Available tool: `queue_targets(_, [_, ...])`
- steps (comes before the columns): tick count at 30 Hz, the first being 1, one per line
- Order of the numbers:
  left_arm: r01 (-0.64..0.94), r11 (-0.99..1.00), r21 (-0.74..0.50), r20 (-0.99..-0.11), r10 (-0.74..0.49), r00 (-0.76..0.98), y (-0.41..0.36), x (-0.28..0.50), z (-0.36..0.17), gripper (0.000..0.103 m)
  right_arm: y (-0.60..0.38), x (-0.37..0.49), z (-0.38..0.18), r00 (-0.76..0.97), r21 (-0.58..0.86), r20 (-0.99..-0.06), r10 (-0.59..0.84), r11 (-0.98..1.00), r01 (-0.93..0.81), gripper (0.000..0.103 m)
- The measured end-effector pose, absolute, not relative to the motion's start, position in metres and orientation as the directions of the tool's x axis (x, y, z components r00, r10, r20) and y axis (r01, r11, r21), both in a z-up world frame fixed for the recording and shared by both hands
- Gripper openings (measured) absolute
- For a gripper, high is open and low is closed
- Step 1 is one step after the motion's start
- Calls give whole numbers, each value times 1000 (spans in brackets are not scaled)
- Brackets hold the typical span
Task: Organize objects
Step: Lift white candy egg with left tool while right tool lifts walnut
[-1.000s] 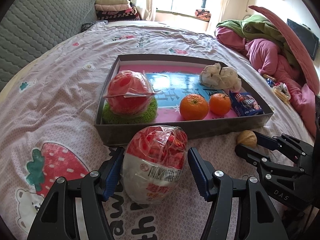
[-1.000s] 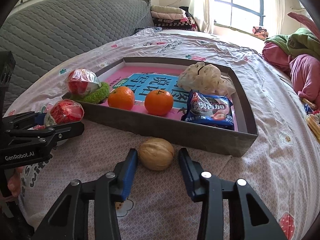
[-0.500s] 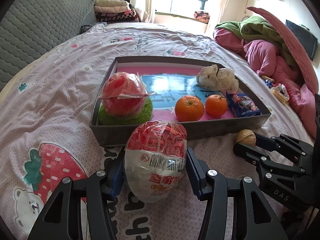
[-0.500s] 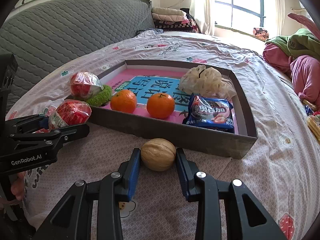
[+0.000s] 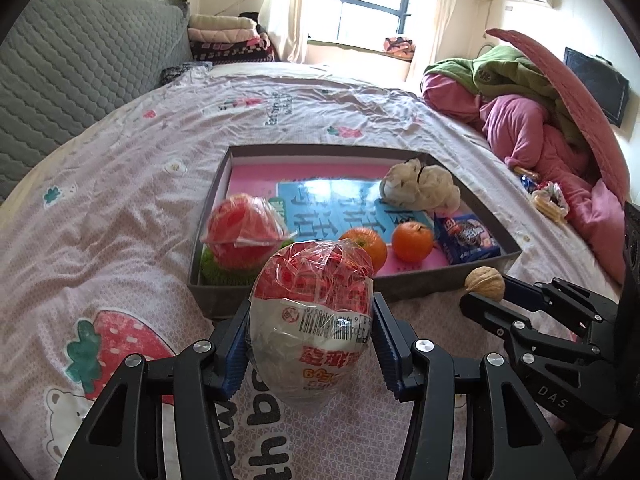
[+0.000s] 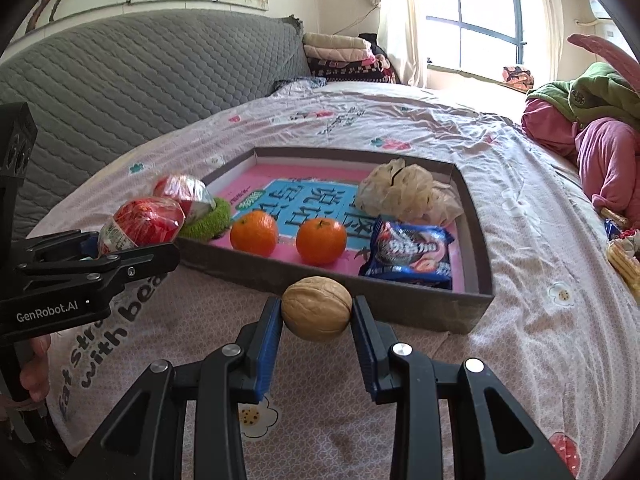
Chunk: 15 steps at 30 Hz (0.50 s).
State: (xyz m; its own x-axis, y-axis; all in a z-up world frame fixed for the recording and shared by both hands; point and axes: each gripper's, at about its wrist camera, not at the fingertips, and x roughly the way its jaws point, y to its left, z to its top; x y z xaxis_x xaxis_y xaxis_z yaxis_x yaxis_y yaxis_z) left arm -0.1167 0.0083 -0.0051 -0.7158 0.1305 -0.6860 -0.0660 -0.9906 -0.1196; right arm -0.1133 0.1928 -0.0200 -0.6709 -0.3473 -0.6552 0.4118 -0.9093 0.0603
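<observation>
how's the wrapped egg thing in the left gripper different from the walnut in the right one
The wrapped egg is much bigger than the walnut and fills a wider jaw gap. The egg is red and white under crinkly clear plastic with a barcode label; the walnut is bare, tan and ridged. The egg stands taller than the left gripper's pads, while the walnut sits compactly between the right gripper's pads. Both are clamped by blue pads, outside the tray.

frames: black | fingers [image 6: 269,344]: blue ribbed pads | screws: silver | marking: GenRobot.AI

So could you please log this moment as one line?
left gripper: shut on snack bag | right gripper: shut on walnut | tray: ahead
</observation>
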Motion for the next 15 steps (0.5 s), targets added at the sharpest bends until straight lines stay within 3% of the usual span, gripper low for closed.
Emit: queue_targets(15, [-65,-992,-110,-663,122,-738,15,-134,9,55,232,-134,7,-747,80,-592,-303,-944,319,36])
